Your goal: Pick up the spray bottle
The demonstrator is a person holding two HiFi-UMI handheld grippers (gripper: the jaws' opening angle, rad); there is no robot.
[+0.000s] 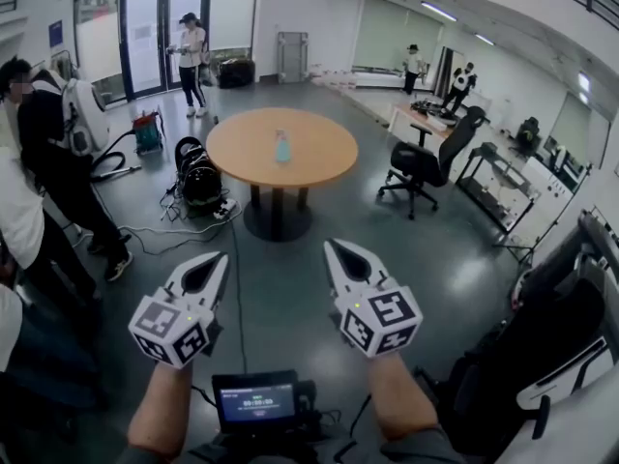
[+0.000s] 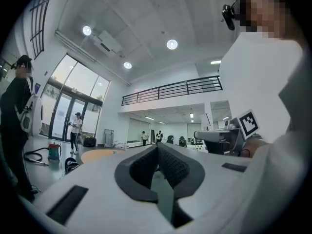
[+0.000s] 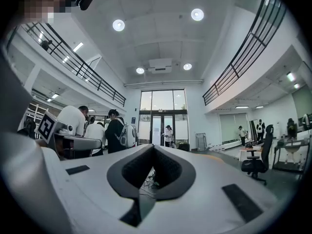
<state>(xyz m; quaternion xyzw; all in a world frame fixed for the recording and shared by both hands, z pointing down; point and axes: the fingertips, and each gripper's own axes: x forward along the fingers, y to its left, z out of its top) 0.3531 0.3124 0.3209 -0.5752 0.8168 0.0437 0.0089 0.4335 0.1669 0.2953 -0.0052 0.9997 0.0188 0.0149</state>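
Note:
A pale blue spray bottle (image 1: 282, 146) stands upright near the middle of a round wooden table (image 1: 319, 156) some way ahead on the floor. Both grippers are held level in front of me, well short of the table. My left gripper (image 1: 219, 258) is shut with nothing between its jaws, and its own view (image 2: 157, 146) shows only the table's edge (image 2: 100, 154) at the lower left. My right gripper (image 1: 333, 246) is shut and empty too; its own view (image 3: 153, 147) looks toward the glass doors (image 3: 161, 123), with the bottle not visible there.
A black office chair (image 1: 426, 162) stands right of the table, bags and cables (image 1: 198, 182) left of its base. People (image 1: 48, 177) stand close at my left, another person (image 1: 191, 64) by the doors. A desk with equipment (image 1: 503, 182) lines the right side. A small screen (image 1: 256, 401) sits below me.

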